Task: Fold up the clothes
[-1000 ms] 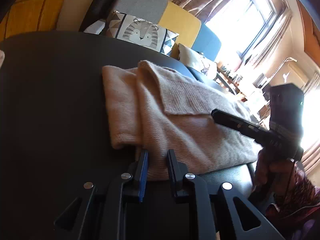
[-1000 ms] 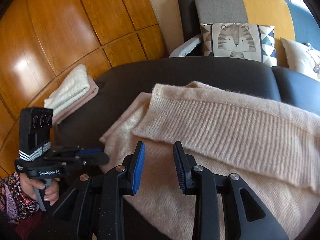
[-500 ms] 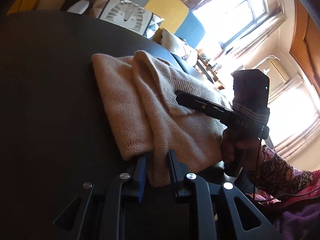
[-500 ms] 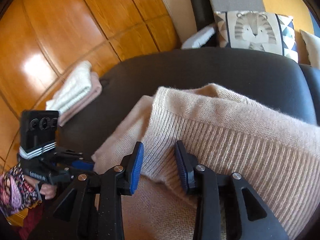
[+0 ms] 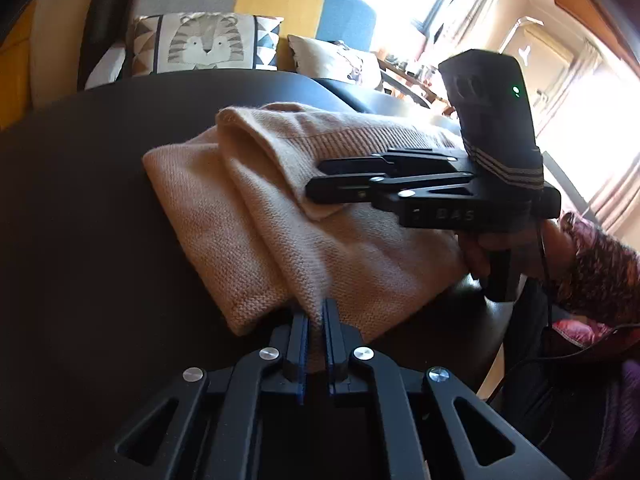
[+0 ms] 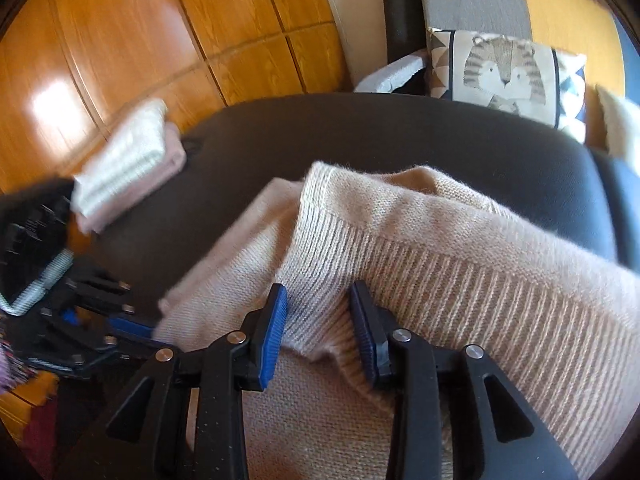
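Observation:
A beige knit sweater (image 5: 304, 216) lies partly folded on a dark leather seat (image 5: 80, 200). My left gripper (image 5: 316, 320) is shut on the sweater's near corner edge. My right gripper (image 6: 320, 312) is open, its blue pads on either side of the ribbed hem (image 6: 460, 276) of the sweater, with the hem's corner between them. The right gripper also shows in the left wrist view (image 5: 320, 180), lying over the sweater's folded flap. The left gripper shows blurred at the lower left of the right wrist view (image 6: 132, 324).
A stack of folded white and pink clothes (image 6: 128, 160) lies at the seat's far left by a wooden wall (image 6: 160, 40). A tiger-print cushion (image 5: 204, 42) and a sofa back stand behind the seat. A bright window is at the right.
My left gripper has closed on the sweater's near edge. My right gripper has moved in lower over the ribbed hem, and the hem's corner now sits between its open pads.

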A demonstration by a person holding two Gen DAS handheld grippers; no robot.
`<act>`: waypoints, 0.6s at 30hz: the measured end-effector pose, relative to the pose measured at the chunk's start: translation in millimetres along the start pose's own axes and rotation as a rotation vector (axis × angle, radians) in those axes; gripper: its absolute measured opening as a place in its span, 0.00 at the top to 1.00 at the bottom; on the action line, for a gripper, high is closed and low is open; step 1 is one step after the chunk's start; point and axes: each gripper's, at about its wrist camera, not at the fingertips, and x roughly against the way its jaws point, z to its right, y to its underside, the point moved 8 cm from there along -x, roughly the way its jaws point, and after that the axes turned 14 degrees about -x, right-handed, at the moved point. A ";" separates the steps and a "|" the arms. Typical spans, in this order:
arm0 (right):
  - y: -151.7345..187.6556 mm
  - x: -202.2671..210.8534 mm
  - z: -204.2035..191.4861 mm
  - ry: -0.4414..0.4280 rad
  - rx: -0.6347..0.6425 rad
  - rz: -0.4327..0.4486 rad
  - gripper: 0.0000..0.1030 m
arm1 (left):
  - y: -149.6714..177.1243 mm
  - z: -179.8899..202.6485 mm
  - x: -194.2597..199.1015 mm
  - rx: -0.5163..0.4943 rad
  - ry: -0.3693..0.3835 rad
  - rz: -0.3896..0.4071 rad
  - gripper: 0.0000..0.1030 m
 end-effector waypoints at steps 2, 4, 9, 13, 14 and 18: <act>0.4 -1.5 -1.3 0.025 0.003 -0.003 0.65 | 0.0 3.7 3.1 -0.031 -0.007 -0.003 0.95; 0.4 -1.3 0.6 0.017 -0.018 -0.005 0.65 | 2.3 4.4 7.5 -0.045 0.002 -0.007 0.96; 0.0 1.0 5.5 -0.022 -0.050 -0.004 0.65 | 15.9 3.1 7.3 -0.019 0.039 -0.015 0.97; 0.5 1.1 3.9 -0.006 -0.035 0.000 0.65 | 20.4 2.1 4.0 0.016 0.053 0.001 0.97; 0.5 1.3 3.8 -0.006 -0.035 0.001 0.65 | 21.3 2.1 3.7 0.019 0.053 0.001 0.97; -0.2 1.9 4.9 -0.013 -0.038 0.002 0.65 | 19.7 2.8 6.6 -0.013 0.024 -0.055 0.94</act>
